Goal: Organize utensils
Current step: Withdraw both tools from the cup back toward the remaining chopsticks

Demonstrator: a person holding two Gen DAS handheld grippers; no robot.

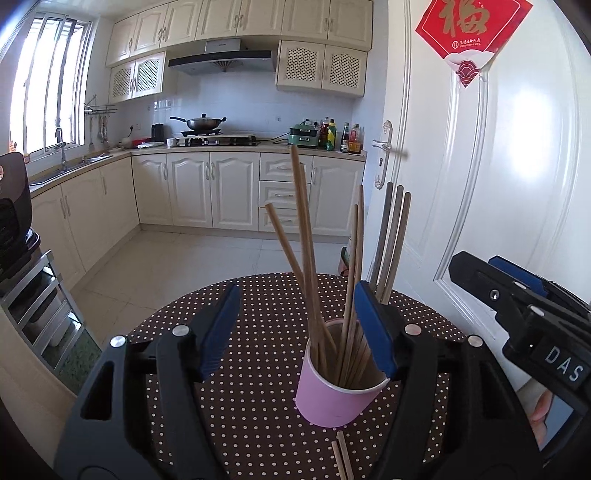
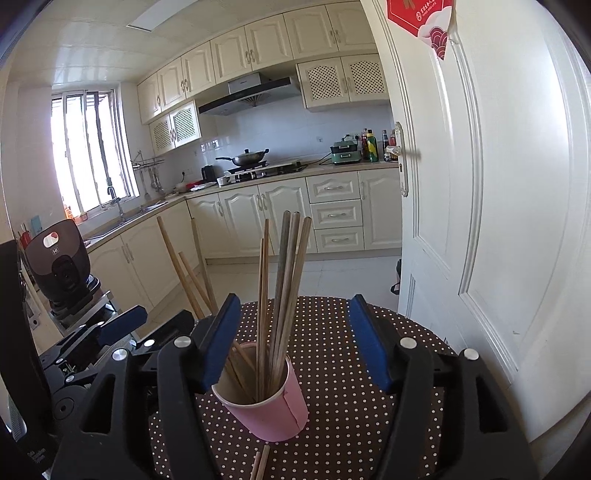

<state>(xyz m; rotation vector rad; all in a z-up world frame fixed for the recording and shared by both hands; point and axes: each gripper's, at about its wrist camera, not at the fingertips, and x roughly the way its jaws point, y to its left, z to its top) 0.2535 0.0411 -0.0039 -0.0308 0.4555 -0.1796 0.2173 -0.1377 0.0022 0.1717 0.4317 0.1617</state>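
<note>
The pink paper cup (image 1: 334, 384) of wooden chopsticks (image 1: 306, 251) stands on the dotted brown surface (image 1: 258, 406) between both hand-held grippers, left (image 1: 295, 332) and right (image 2: 291, 343), each spread wide, gripping nothing.

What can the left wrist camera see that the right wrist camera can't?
Only the left wrist view shows the whole red paper decoration on the door, plus the right gripper from the side.

Only the right wrist view shows the ceiling light panel and the left gripper from the side.

Both show the pink cup full of chopsticks on the dotted tablecloth, two loose chopsticks lying in front of it, and the wok. Both grippers are open, holding nothing.
</note>
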